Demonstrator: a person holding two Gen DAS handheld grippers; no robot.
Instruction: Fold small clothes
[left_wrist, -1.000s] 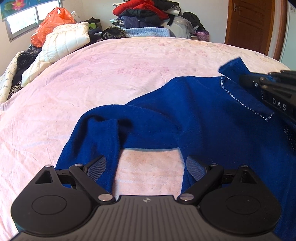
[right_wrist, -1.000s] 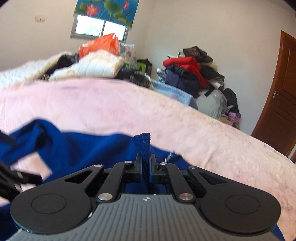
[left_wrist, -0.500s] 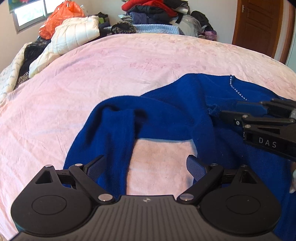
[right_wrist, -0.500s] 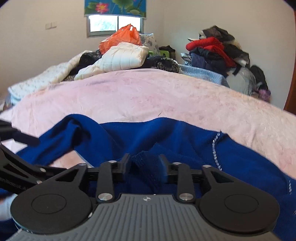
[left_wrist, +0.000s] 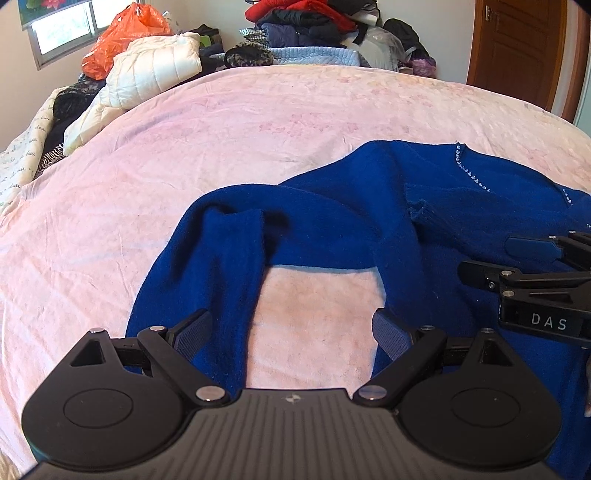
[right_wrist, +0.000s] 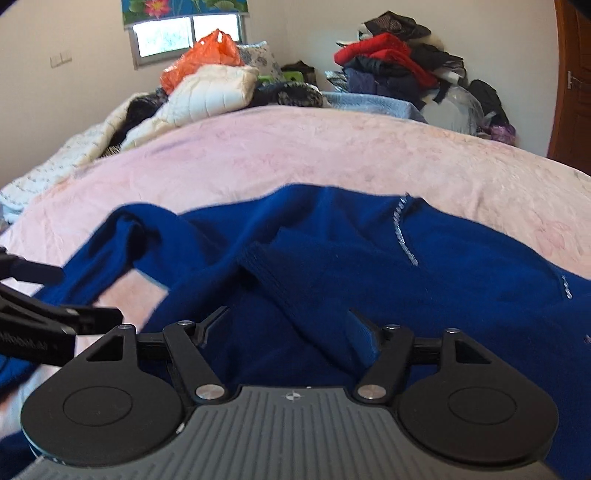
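A dark blue sweater (left_wrist: 369, 206) with a beaded neckline lies spread on the pink bedspread (left_wrist: 221, 129); it also shows in the right wrist view (right_wrist: 369, 258). One sleeve (left_wrist: 218, 266) runs down at the left, bent back toward me. My left gripper (left_wrist: 291, 332) is open and empty, low over the gap between sleeve and body. My right gripper (right_wrist: 288, 328) is open and empty just above a folded sleeve cuff (right_wrist: 280, 280) lying on the sweater body. It also shows at the right edge of the left wrist view (left_wrist: 517, 262).
At the bed's far side lie a white quilted jacket (left_wrist: 155, 70), an orange plastic bag (left_wrist: 122, 37) and a heap of red and dark clothes (left_wrist: 314, 18). A brown door (left_wrist: 517, 48) stands at the right. A window (right_wrist: 184, 33) is behind.
My right gripper has opened and let go of the blue cuff, which now lies on the sweater body. The right gripper has dropped lower. The left gripper has stayed open.
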